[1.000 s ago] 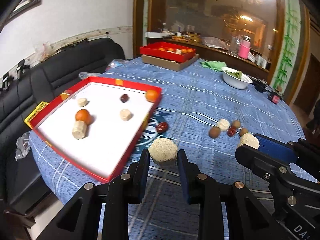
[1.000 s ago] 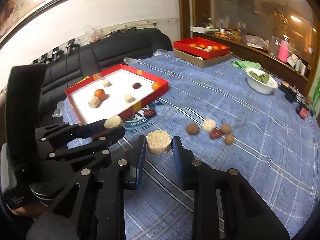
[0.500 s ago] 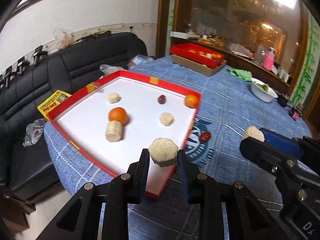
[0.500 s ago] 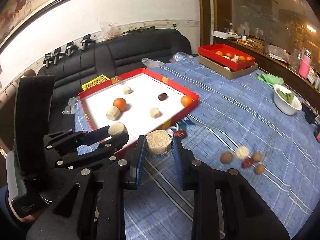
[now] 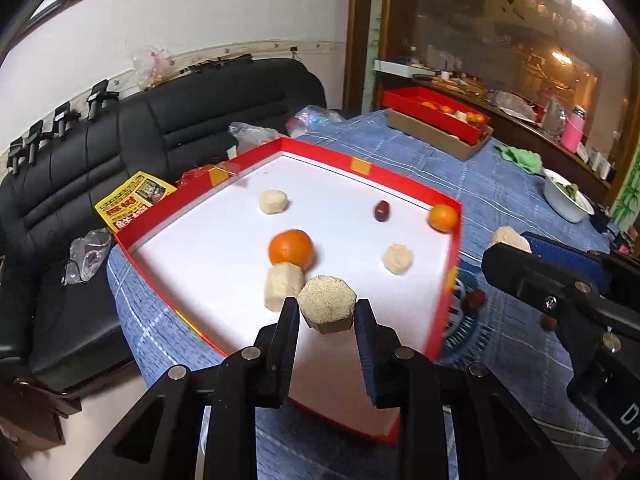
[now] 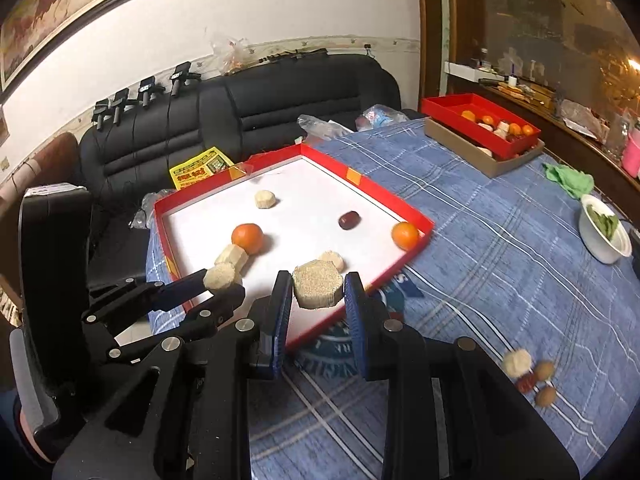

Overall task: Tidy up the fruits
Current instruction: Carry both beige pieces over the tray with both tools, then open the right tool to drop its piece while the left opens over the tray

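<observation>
Fruits (image 5: pixel 289 246) lie scattered inside tray (image 5: pixel 454 264).

- surface (image 6: pixel 480 216), blue plaid cloth
- red tray (image 6: pixel 408 209) at its sofa-side edge
- cardboard box (image 6: pixel 480 158) at far edge
- white bowl (image 6: pixel 600 250), green cloth (image 6: pixel 570 180)
- loose fruits (image 6: pixel 530 376) mid-surface

**Warm indoor light, fisheye bend, soft blur**

Light falls from above onto the white floor of the red tray (image 5: pixel 404 184), its brightest patch. The oranges inside cast short shadows. Beyond the tray, lamp glare glints on dark glass (image 5: pixel 560 56). Both views curve and darken at their corners. The tray's near rim smears with motion blur.
</observation>
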`<state>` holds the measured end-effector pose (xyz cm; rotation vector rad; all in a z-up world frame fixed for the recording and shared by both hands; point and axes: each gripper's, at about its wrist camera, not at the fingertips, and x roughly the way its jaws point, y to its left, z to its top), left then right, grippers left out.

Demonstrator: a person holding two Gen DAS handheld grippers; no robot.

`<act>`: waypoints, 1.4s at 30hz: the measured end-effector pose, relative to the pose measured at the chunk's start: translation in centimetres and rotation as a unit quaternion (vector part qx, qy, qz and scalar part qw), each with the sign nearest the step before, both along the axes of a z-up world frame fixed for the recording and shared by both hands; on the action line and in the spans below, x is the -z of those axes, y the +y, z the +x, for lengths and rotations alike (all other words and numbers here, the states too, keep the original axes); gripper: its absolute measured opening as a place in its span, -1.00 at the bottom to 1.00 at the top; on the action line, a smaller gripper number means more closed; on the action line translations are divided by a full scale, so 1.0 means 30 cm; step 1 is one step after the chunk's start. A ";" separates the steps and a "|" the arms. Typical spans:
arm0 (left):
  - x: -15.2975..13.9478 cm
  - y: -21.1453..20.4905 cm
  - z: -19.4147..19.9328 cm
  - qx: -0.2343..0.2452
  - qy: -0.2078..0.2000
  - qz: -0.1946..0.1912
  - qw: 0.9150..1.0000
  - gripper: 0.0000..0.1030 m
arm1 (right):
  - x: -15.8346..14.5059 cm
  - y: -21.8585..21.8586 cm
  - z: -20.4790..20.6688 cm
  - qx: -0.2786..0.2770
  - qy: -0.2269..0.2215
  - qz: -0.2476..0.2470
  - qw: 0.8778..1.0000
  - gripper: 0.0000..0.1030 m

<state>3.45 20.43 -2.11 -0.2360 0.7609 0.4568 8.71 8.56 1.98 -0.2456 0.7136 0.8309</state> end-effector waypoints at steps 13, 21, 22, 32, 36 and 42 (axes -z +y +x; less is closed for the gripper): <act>0.019 0.123 0.113 -0.032 0.017 0.005 0.999 -0.48 | 0.042 0.136 0.099 -0.011 0.017 -0.012 1.000 -0.50; 0.010 0.188 0.151 -0.052 0.018 0.010 0.998 -0.48 | 0.056 0.197 0.171 -0.009 0.025 -0.015 1.000 -0.49; 0.008 0.198 0.154 -0.055 0.018 0.011 0.998 -0.48 | 0.058 0.206 0.182 -0.009 0.027 -0.015 0.999 -0.49; 0.001 0.307 0.161 -0.090 0.018 0.008 0.996 -0.48 | 0.067 0.285 0.250 -0.011 0.034 -0.021 0.999 -0.49; 0.005 0.338 0.150 -0.101 0.017 0.003 0.995 -0.48 | 0.075 0.297 0.268 -0.010 0.038 -0.020 0.999 -0.49; 0.006 0.340 0.159 -0.096 0.016 0.003 0.995 -0.48 | 0.107 0.304 0.273 -0.013 0.044 -0.033 0.998 -0.49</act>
